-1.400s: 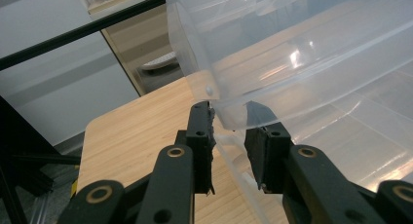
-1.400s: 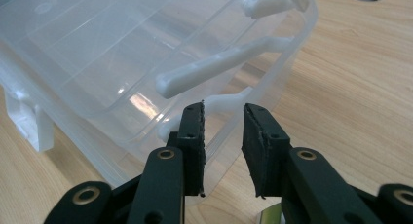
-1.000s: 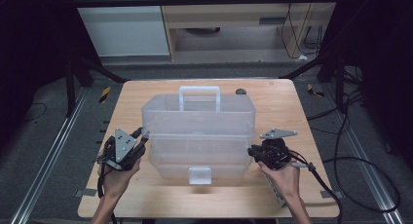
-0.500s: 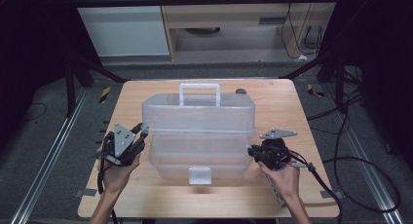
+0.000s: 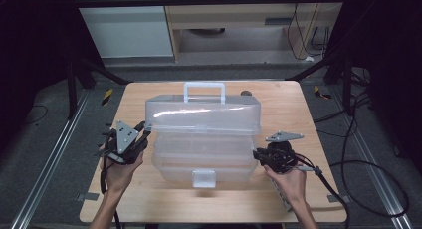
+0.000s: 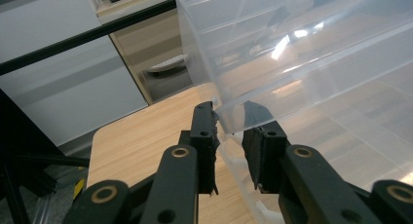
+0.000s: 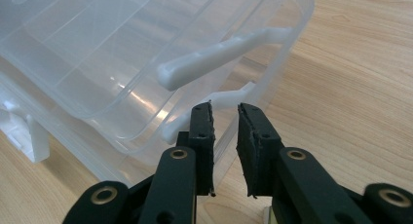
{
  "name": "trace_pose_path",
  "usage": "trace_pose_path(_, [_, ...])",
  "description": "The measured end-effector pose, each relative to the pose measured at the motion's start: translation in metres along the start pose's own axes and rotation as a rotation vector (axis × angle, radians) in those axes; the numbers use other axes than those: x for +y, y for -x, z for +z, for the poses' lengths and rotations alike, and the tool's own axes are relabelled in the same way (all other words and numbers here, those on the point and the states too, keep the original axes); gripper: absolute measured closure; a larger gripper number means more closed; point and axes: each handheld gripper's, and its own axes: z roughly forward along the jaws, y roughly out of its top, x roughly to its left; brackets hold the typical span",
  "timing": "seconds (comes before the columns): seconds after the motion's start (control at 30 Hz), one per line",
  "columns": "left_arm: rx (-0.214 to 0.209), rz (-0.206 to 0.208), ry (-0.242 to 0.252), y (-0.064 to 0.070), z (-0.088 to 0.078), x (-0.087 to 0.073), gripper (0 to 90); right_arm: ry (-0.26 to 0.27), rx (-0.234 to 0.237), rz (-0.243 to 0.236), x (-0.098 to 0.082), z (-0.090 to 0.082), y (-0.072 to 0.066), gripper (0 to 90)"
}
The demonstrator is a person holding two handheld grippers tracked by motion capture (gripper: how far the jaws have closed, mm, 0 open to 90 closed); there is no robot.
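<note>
Your clear plastic toolbox sits mid-desk, between both grippers, latch tab facing you, white carry handle at the far side. The lid stands raised above the lower tray.

L gripper: jaws part-open, a narrow gap, set astride the lid's corner edge. In the left gripper view the lid lip runs into the gap just ahead of the jaw tips; whether the pads actually press on it cannot be told. Likely reason for this placement: the corner lip gives you a thin edge to lift or steady the lid.

R gripper: jaws narrow, not closed on anything. The white hinge arm lies above and ahead of the jaw tips; a second white arm sits just beyond the tips. Probable purpose: brace the box side while the L side works the lid.

Change vs. earlier frames:
- L gripper has moved up and in toward the lid corner.
- Lid appears slightly higher.
- R gripper approx. unchanged.
</note>
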Motion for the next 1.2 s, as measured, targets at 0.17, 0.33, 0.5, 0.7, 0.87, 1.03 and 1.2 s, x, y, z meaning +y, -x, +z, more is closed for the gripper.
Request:
trace_pose_path(0.17, [0.006,0.000,-0.001,-0.001,0.002,0.003,74.4,-0.001,0.003,0.004,0.000,0.000,0.000,76.6])
trace_pose_path(0.33, [0.014,-0.004,0.002,0.000,0.003,0.004,74.4,-0.002,-0.003,0.002,0.001,0.000,0.000,77.0])
trace_pose_path(0.5, [0.020,-0.005,0.004,-0.001,0.004,0.007,74.5,-0.001,-0.007,-0.008,0.001,0.000,0.001,77.2])
trace_pose_path(0.7, [0.029,-0.011,0.004,-0.001,0.006,0.010,74.7,-0.001,-0.011,-0.009,0.001,0.000,0.002,77.4])
trace_pose_path(0.87, [0.034,-0.016,0.005,-0.002,0.008,0.014,75.5,0.001,-0.011,-0.010,0.001,0.001,0.002,77.5])
trace_pose_path(1.03, [0.035,-0.024,0.011,-0.004,0.011,0.016,75.8,-0.002,-0.014,-0.010,0.001,0.000,0.002,77.7])
trace_pose_path(1.2, [0.042,-0.026,0.013,-0.005,0.013,0.019,76.6,-0.002,-0.015,-0.010,0.001,0.000,0.002,77.8])
